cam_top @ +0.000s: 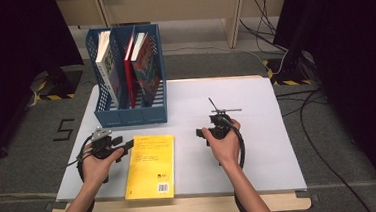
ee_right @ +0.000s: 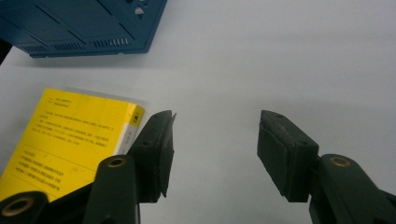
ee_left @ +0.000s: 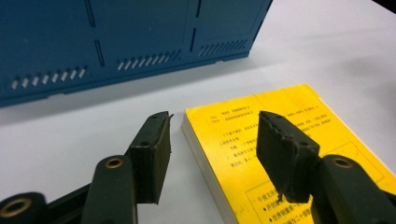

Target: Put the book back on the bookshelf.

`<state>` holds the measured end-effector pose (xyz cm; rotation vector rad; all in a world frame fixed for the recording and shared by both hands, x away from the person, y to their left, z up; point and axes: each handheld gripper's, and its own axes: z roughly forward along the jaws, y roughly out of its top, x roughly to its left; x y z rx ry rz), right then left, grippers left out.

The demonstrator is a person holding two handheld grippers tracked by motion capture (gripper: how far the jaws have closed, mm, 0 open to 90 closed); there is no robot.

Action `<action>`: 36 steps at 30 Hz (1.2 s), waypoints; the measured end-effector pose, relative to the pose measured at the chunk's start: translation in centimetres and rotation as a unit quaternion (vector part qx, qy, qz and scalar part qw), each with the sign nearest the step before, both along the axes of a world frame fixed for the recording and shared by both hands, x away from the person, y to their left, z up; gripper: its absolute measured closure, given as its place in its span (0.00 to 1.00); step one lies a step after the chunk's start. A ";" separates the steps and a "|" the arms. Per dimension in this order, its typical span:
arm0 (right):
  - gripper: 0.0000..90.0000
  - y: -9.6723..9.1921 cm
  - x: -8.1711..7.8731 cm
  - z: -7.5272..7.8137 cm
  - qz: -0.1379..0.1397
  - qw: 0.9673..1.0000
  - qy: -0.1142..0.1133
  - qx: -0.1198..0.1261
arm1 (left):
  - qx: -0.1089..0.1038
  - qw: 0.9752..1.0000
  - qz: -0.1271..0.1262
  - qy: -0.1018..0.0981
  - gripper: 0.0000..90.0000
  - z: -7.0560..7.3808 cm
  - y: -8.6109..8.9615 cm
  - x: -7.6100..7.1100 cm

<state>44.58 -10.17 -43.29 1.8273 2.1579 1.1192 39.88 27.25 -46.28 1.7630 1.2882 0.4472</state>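
A yellow book (cam_top: pixel 150 166) lies flat, back cover up, near the front of the white table top (cam_top: pixel 264 146). My left gripper (cam_top: pixel 124 148) is low at the book's far left corner and is open. In the left gripper view its jaws (ee_left: pixel 212 126) straddle the book's (ee_left: pixel 233 149) left edge, one over the table and one over the cover, and neither pad presses on it. My right gripper (cam_top: pixel 212 125) is to the right of the book, open above bare table. The right gripper view shows nothing between its jaws (ee_right: pixel 215 126), and the book (ee_right: pixel 70 135) lies to their left.
A blue three-slot file holder (cam_top: pixel 131 115) stands at the table's back left, just beyond the book, with upright books (cam_top: pixel 146 69) in its slots. Its front wall (ee_left: pixel 116 46) is close ahead of the left gripper. Cables run over the floor at the right (cam_top: pixel 322 121).
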 end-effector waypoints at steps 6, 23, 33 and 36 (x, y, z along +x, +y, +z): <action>0.52 1.6 1.1 -0.4 0.015 1.000 0.013 0.003 | -0.008 1.000 0.000 0.019 0.50 -1.1 -0.1 -0.5; 0.50 6.6 1.9 -1.5 0.038 0.998 0.038 0.017 | -0.032 0.998 -0.009 0.045 0.48 -2.3 0.5 -2.2; 0.50 7.8 3.0 -2.3 0.042 0.997 0.053 0.022 | -0.037 0.997 -0.016 0.059 0.46 -2.9 -0.2 -2.7; 0.50 8.2 3.2 -2.4 0.044 0.997 0.060 0.022 | -0.035 0.997 -0.018 0.063 0.46 -3.0 -0.3 -2.8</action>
